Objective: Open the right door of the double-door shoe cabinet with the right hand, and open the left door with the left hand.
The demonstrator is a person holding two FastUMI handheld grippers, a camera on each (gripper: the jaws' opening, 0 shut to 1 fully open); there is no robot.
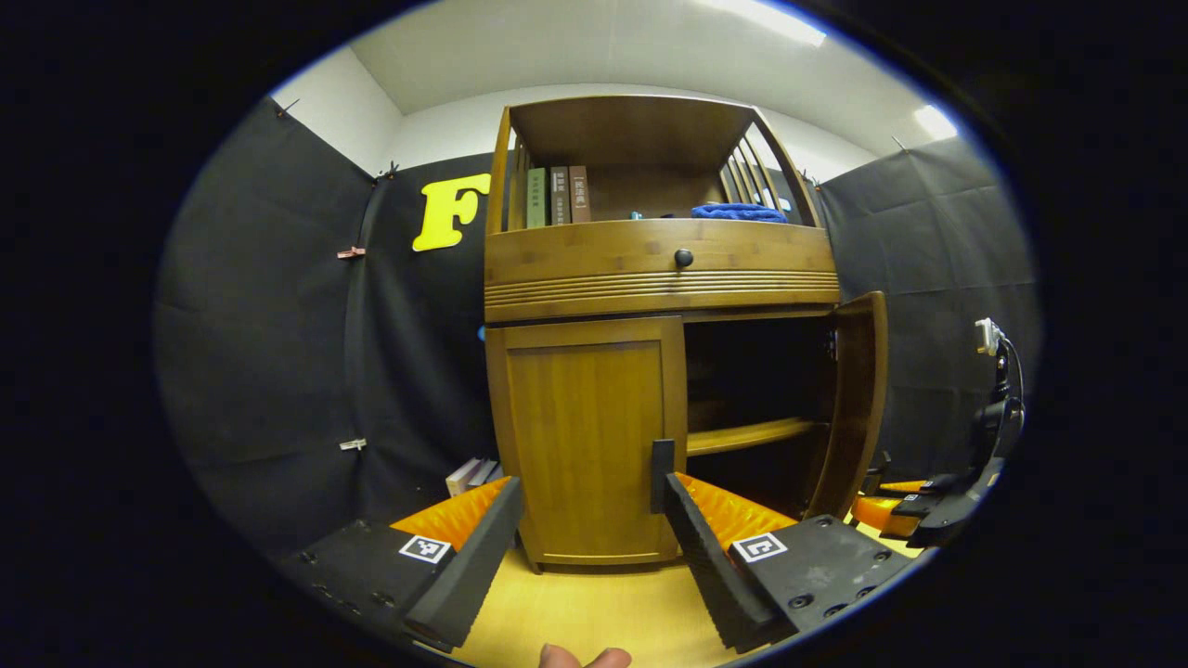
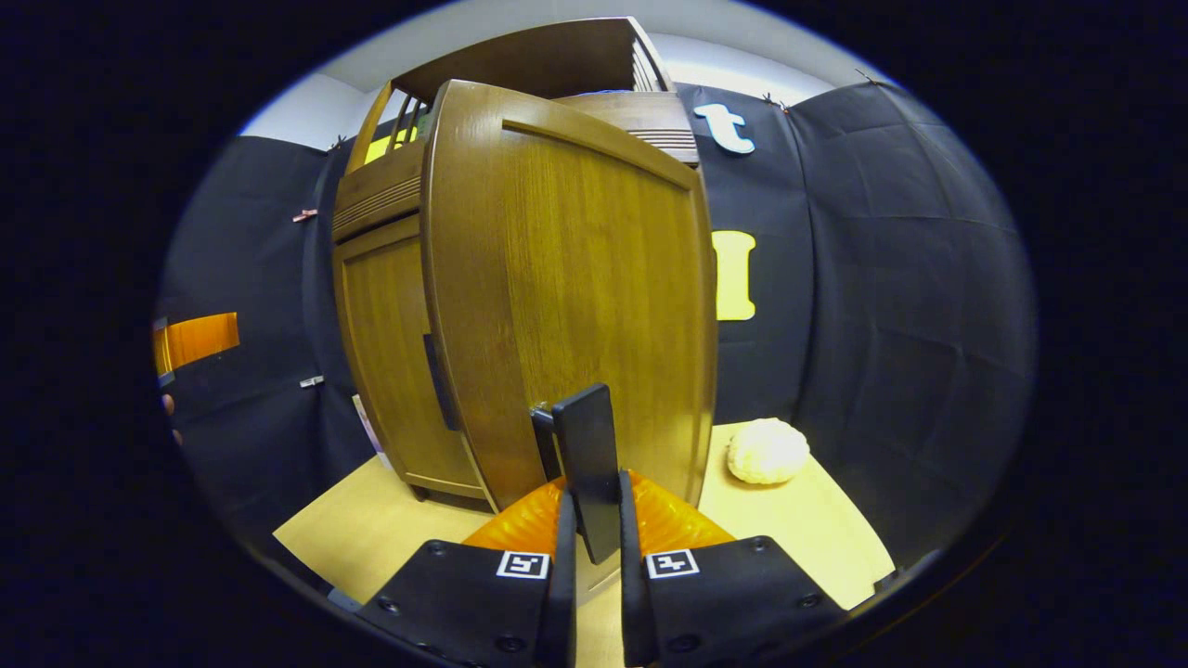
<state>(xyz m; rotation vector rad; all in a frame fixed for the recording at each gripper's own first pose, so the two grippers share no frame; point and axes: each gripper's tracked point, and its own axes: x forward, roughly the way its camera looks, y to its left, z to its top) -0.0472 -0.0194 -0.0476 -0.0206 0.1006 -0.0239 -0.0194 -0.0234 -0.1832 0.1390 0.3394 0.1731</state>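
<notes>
The wooden shoe cabinet (image 1: pixel 661 269) stands ahead. Its left door (image 1: pixel 587 436) is closed, with a dark vertical handle (image 1: pixel 661 475) on its inner edge. My left gripper (image 1: pixel 589 496) is open in front of this door, and its right fingertip (image 1: pixel 676 496) sits just beside that handle. The right door (image 1: pixel 858 408) is swung out, showing a dark interior with a shelf (image 1: pixel 747 434). In the right gripper view the right door (image 2: pixel 575 288) looms close, and my right gripper (image 2: pixel 594 506) is shut on its dark handle (image 2: pixel 587 445). The left door (image 2: pixel 390 353) is seen behind it.
Books (image 1: pixel 555 197) and a blue cloth (image 1: pixel 738 212) lie on the cabinet's top shelf above a drawer knob (image 1: pixel 683 258). A white round object (image 2: pixel 766 451) rests on the yellow floor (image 2: pixel 371 529) to the right of the cabinet. Black cloth walls close in on both sides.
</notes>
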